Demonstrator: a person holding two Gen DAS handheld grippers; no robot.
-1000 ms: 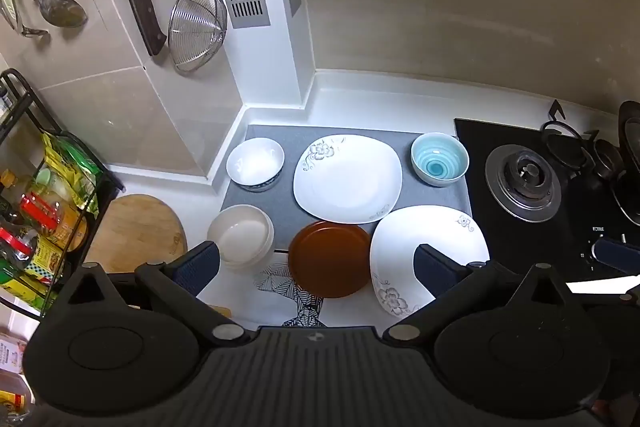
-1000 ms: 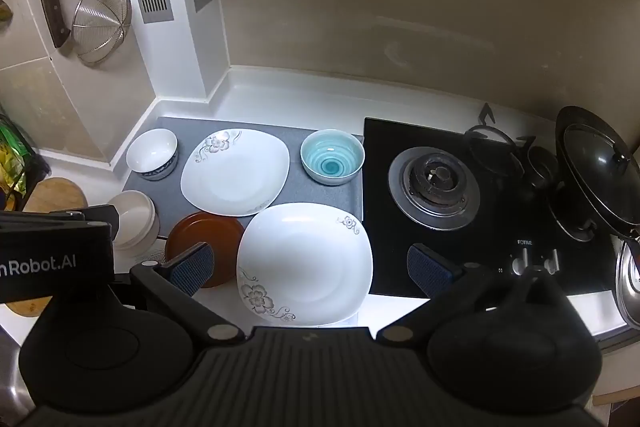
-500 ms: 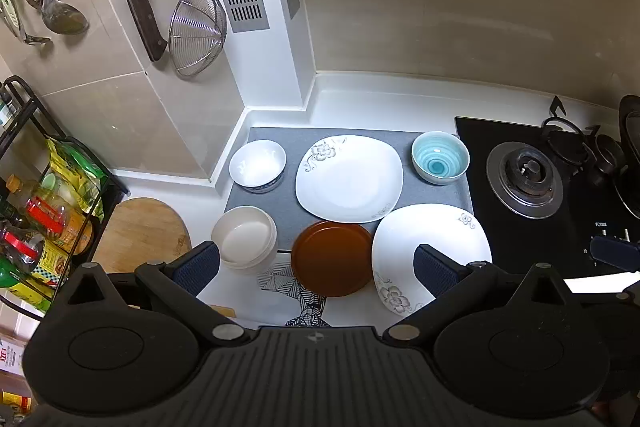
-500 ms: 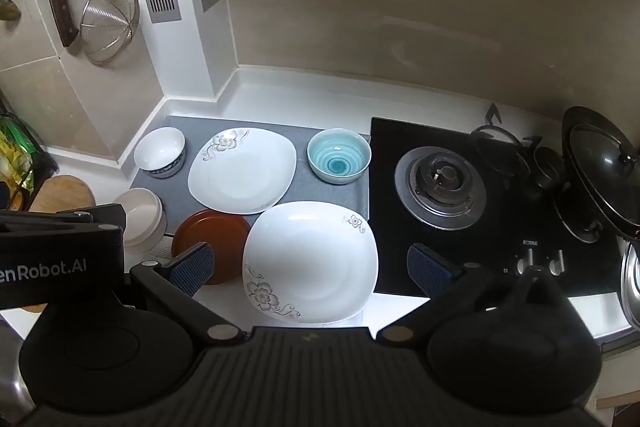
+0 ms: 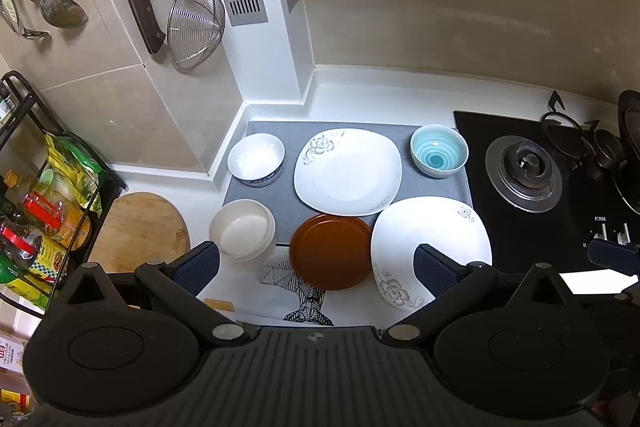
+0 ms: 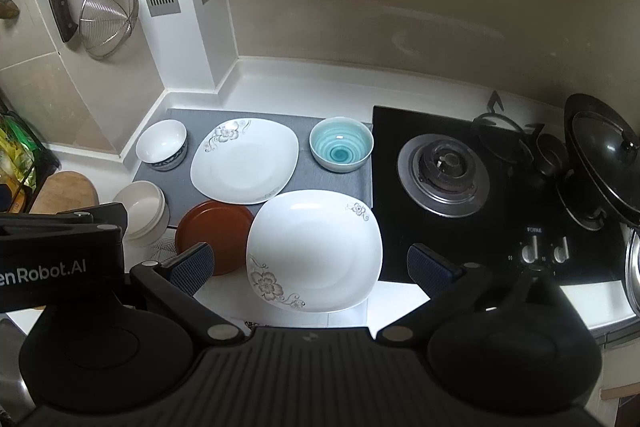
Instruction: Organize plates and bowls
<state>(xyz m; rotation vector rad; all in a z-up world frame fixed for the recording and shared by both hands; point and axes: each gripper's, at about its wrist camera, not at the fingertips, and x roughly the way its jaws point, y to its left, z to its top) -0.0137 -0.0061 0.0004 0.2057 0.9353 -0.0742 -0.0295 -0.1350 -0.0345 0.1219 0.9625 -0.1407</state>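
Note:
On the counter lie two white square floral plates, one at the back [image 5: 347, 171] [image 6: 245, 161] and one at the front [image 5: 430, 241] [image 6: 316, 251]. A brown round plate [image 5: 331, 251] [image 6: 216, 227] lies beside the front one. A white bowl [image 5: 256, 159] [image 6: 162, 145], a cream bowl [image 5: 243, 235] [image 6: 141, 209] and a blue bowl [image 5: 439, 151] [image 6: 341, 143] stand around them. My left gripper [image 5: 316, 267] is open and empty, high above the brown plate. My right gripper [image 6: 310, 267] is open and empty above the front white plate.
A grey mat [image 5: 280, 211] lies under the back dishes. A black gas hob [image 6: 444, 167] with a pot and lid [image 6: 604, 147] is on the right. A wooden board [image 5: 140, 227] and a bottle rack [image 5: 36, 211] stand left. A knife and strainer [image 5: 196, 23] hang on the wall.
Both grippers have shifted slightly: the dishes sit a little further right in both views than before. Both stay open and empty. No dish has moved.

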